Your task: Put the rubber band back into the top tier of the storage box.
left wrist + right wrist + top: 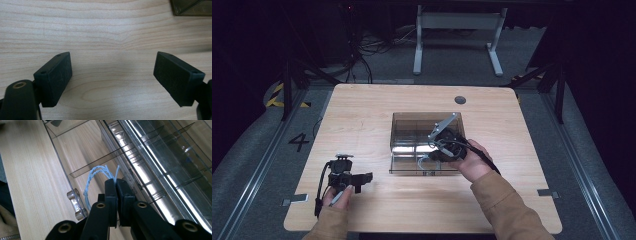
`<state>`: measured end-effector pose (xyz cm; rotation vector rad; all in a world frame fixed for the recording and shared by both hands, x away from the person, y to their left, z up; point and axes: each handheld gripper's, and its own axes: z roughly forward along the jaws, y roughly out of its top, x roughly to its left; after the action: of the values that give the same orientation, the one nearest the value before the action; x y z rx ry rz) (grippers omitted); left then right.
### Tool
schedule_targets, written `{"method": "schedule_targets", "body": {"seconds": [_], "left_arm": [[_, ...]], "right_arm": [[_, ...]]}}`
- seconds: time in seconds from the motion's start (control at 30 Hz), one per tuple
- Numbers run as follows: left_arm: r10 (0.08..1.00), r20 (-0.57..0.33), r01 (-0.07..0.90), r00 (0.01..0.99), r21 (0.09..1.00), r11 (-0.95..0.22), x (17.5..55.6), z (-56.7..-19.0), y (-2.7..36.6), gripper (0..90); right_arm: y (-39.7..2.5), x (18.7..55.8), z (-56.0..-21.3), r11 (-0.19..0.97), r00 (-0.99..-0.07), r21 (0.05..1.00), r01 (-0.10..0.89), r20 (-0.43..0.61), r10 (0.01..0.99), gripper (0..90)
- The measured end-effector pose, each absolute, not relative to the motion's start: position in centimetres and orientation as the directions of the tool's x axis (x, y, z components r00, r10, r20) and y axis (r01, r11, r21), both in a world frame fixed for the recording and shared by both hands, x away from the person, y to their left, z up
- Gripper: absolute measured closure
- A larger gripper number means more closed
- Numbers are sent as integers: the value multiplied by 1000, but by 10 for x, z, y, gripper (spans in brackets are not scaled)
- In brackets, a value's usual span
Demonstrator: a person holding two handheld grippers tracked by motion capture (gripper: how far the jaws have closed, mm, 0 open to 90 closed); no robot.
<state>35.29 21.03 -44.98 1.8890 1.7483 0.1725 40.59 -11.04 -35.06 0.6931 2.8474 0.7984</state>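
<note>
High view: a pale wooden surface [362, 115] carries a clear, smoke-tinted plastic organiser box [412, 132] near its middle, its lid raised at the back and its inside split by thin dividers. The right gripper [432, 155] reaches into the box's front right part, held by the person's right hand [472, 162]. The left gripper [364, 177] rests low over bare wood near the front left of the surface, well apart from the box, held by the left hand [339, 196].

In the right gripper view, the right gripper [116, 181] has its two black jaws pressed together on a light blue twisted cord [93, 176]. The cord loops up and to the left of the jaw tips, over a front compartment of the box [62, 170], just beside a clear divider. A clear latch [75, 203] sits on the box's front wall, below the loop.

In the left gripper view, the left gripper [112, 67] has its jaws spread wide with bare wood between them; a corner of the box [192, 8] shows at the top right.
</note>
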Motion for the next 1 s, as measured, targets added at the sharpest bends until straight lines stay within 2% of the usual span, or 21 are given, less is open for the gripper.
{"method": "schedule_targets", "body": {"seconds": [0.43,0.63,1.0], "left_arm": [[956,-268,880,121,475,22,347,-451,218,160],[957,-269,879,110,476,33,343,-451,223,160],[957,-273,878,103,476,42,343,-450,224,160]], "right_arm": [[-109,408,-354,752,-900,537,382,33,434,735],[-106,407,-353,740,-899,553,383,40,435,603],[-113,399,-338,706,-900,618,346,5,436,532]]}}
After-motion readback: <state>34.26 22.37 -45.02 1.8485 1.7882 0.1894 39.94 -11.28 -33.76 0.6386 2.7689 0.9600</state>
